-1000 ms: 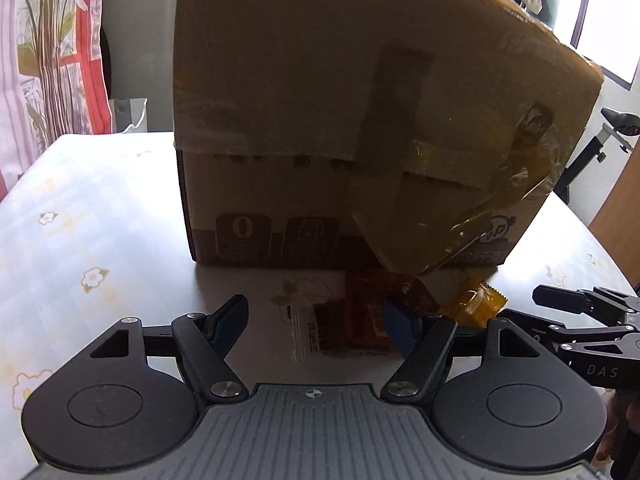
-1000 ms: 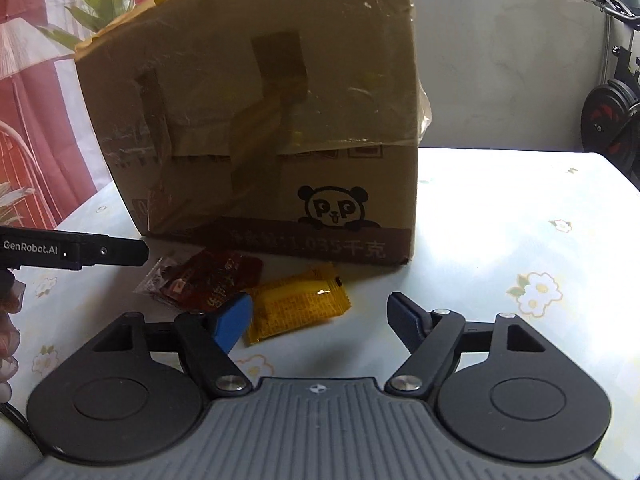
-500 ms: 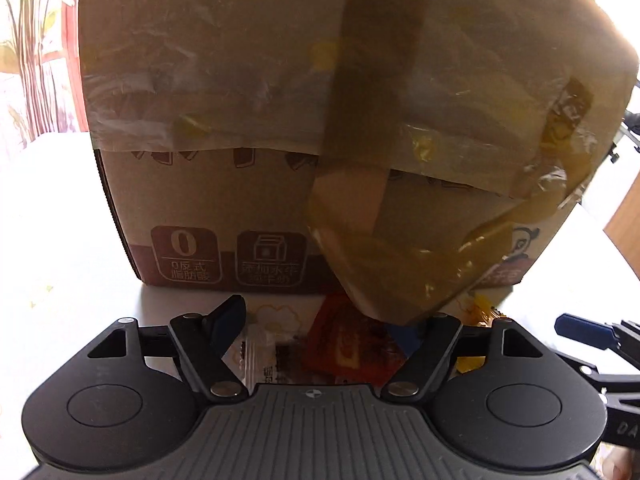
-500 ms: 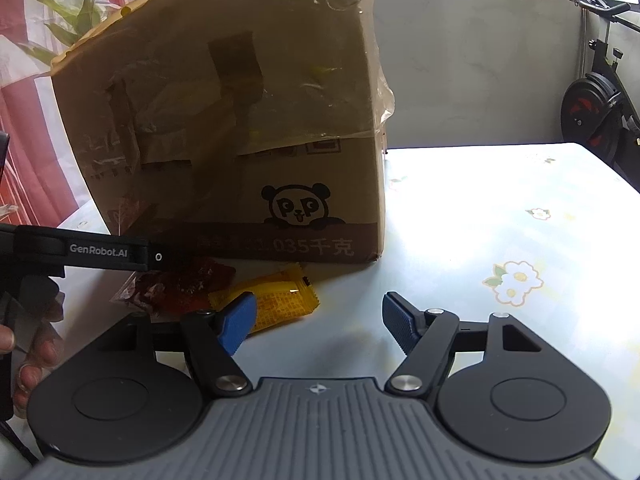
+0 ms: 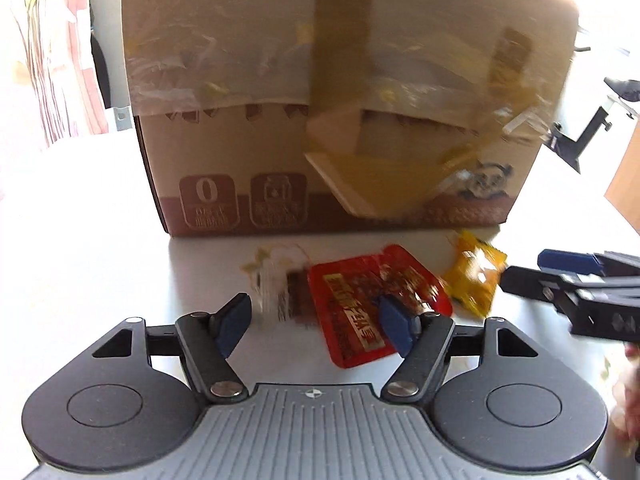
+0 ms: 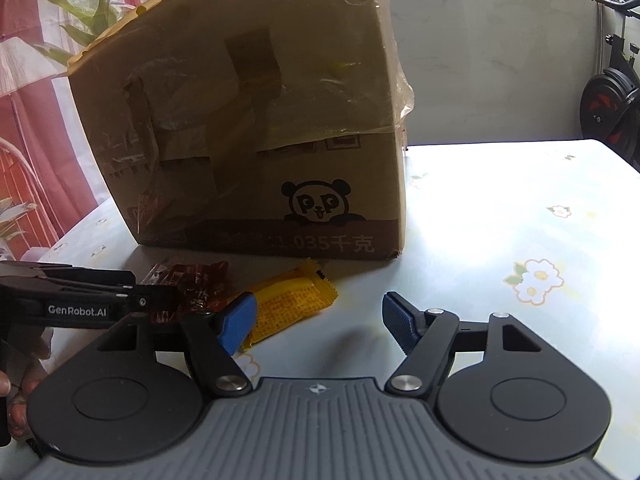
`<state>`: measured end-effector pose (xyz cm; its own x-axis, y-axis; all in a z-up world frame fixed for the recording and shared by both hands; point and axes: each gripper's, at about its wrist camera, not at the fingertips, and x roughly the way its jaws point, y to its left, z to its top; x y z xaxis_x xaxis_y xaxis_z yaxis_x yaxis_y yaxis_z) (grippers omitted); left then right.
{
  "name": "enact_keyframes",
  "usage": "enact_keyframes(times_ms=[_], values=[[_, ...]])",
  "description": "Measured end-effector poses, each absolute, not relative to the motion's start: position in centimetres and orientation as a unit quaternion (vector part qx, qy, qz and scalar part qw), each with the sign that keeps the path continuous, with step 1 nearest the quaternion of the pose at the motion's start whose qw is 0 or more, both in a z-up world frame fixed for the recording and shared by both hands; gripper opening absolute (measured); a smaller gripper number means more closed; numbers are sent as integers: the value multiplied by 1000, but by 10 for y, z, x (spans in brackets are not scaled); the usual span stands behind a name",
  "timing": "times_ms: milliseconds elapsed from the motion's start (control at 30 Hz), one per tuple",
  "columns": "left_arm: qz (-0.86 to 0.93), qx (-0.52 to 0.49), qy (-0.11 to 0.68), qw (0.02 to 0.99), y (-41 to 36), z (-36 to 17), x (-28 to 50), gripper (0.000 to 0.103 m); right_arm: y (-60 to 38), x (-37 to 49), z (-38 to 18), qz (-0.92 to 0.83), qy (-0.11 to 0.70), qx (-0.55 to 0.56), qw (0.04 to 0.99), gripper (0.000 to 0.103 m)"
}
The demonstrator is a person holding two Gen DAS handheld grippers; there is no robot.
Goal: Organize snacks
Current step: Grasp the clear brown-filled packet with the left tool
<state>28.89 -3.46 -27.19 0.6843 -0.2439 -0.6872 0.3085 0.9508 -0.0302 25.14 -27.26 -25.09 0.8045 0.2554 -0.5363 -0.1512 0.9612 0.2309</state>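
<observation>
The crinkly red foil snack packet (image 5: pixel 372 304) lies flat on the desk (image 6: pixel 500 240) just before the taped cardboard box (image 5: pixel 224 92) — my left hand-held gripper (image 5: pixel 316 320) closing around it; the right hand-held gripper (image 6: pixel 316 320) waits spread, empty.

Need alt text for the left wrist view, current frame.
The left gripper, jaws closing with nothing pinched yet, hovers over a red snack packet lying on the table in front of a taped cardboard box. A yellow snack packet lies to the right, near the right gripper entering from that edge.
</observation>
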Motion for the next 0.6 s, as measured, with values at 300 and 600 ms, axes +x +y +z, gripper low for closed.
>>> enact_keyframes(times_ms=[300, 600], values=[[-152, 49, 365, 917, -36, -279, 259, 71, -270, 252, -251, 124, 296, 91, 943, 72], [-158, 4, 364, 918, -20, -277, 265, 66, -267, 253, -251, 132, 296, 77, 943, 72]])
